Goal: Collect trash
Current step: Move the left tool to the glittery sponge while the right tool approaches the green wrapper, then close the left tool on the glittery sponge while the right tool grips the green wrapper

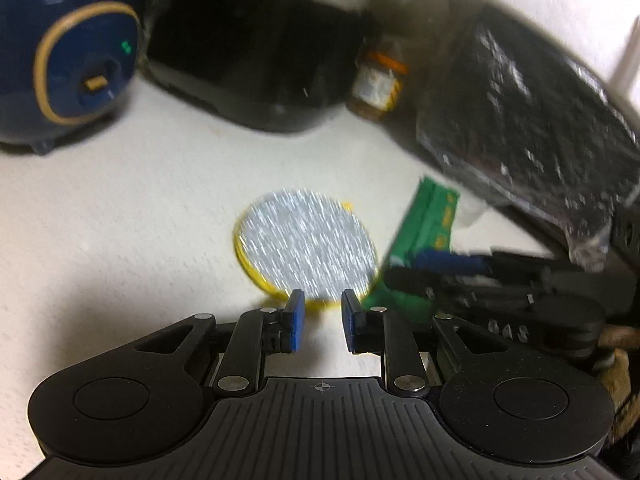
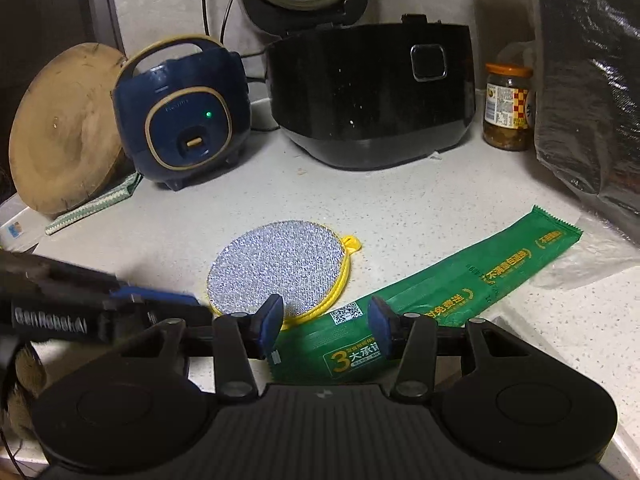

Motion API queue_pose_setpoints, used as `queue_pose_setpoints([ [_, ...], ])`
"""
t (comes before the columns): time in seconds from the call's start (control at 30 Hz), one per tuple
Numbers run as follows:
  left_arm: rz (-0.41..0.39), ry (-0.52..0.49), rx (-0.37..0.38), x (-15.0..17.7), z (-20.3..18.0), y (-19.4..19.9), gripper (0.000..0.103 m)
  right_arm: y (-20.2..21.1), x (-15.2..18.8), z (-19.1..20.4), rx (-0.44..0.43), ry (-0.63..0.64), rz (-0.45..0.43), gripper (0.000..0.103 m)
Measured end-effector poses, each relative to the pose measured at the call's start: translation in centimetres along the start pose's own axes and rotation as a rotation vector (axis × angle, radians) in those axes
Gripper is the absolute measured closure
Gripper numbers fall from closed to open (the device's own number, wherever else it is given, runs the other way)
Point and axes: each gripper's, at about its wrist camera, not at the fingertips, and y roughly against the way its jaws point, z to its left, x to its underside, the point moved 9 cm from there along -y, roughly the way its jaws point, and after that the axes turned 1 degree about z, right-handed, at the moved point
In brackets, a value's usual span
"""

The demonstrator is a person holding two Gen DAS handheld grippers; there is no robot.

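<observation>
A long green wrapper (image 2: 436,292) lies flat on the white counter, its near end between the open fingers of my right gripper (image 2: 326,320). It also shows in the left wrist view (image 1: 424,232), partly behind my right gripper (image 1: 440,268). A round silver scrubber with a yellow rim (image 2: 280,270) lies just left of the wrapper. My left gripper (image 1: 322,312) is open and empty, its fingertips at the scrubber's (image 1: 306,244) near edge. The left gripper (image 2: 156,300) enters the right wrist view from the left.
A black rice cooker (image 2: 372,96) with its lid up and a small blue cooker (image 2: 184,120) stand at the back. A round wooden board (image 2: 64,128) leans at the left. A jar (image 2: 506,108) and a black plastic bag (image 2: 592,80) are at the right.
</observation>
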Motion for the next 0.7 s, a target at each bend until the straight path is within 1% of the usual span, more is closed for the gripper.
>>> queue_pose_setpoints([
  [0.1, -0.045, 0.043, -0.029, -1.3, 1.2, 0.4, 0.08, 0.9, -0.1, 0.1, -0.01, -0.008, -0.028, 0.056],
  [0.27, -0.09, 0.124, -0.067, -3.5, 3.1, -1.0, 0.08, 1.3, -0.3, 0.4, -0.012, -0.022, -0.048, 0.057],
  [0.33, -0.106, 0.115, -0.079, -4.6, 3.3, -2.0, 0.08, 1.1, -0.3, 0.3, 0.004, -0.023, -0.049, 0.057],
  [0.43, -0.096, 0.072, -0.107, -5.9, 3.5, -4.2, 0.08, 0.9, -0.3, 0.0, 0.019, -0.045, -0.051, 0.057],
  [0.57, -0.043, 0.06, -0.05, -5.7, 3.1, -6.0, 0.08, 1.2, 0.4, -0.7, 0.032, -0.069, -0.037, 0.058],
  [0.7, -0.026, 0.01, -0.024, -4.5, 1.7, -5.6, 0.08, 1.7, 0.9, -0.9, 0.058, -0.044, -0.037, 0.059],
])
